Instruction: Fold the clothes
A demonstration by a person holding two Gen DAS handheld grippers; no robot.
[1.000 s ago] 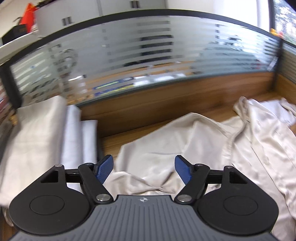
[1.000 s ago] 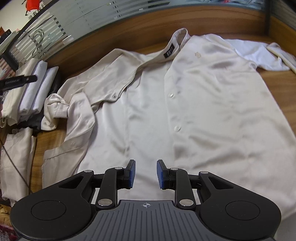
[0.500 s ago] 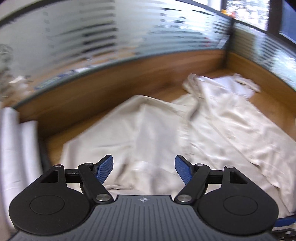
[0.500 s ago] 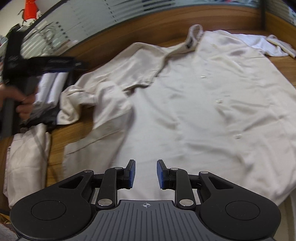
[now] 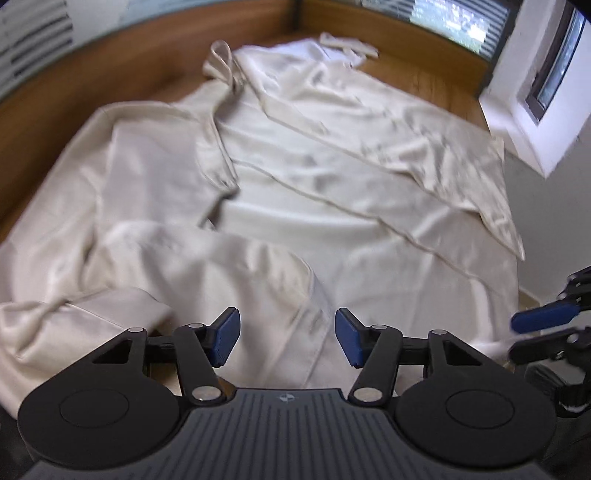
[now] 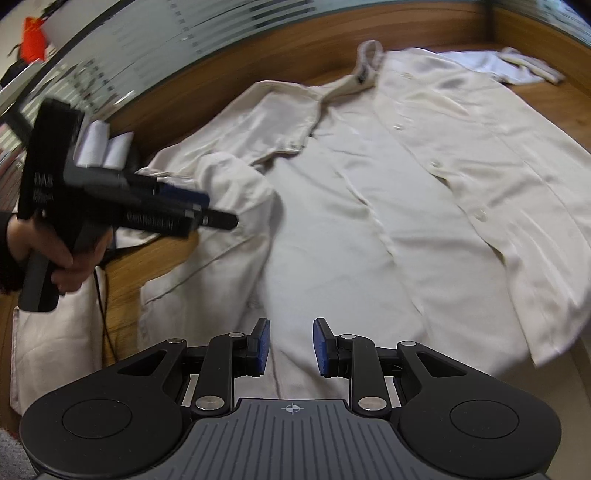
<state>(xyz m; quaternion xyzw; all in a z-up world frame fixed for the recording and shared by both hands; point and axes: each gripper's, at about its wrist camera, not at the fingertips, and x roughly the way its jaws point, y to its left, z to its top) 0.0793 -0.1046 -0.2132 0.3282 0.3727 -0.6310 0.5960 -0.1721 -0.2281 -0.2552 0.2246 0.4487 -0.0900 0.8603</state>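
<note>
The left black two-finger gripper with blue pads is pointing steeply down over the crumpled near sleeve of the cream satin button-up shirt, and its jaws are closing with nothing pinched between them yet; the sleeve fabric is lying just beyond the pads, probably the part it is going for so the sleeve can be folded inward. The right black two-finger gripper with blue pads is hovering over the shirt's lower hem, jaws set narrowly apart and empty, likely waiting to pin or lift that edge. The shirt is lying spread front-up on the brown wooden desk, collar toward the frosted glass partition, its far side smooth and only the near sleeve bunched. A person's hand is gripping the left tool's handle.
</note>
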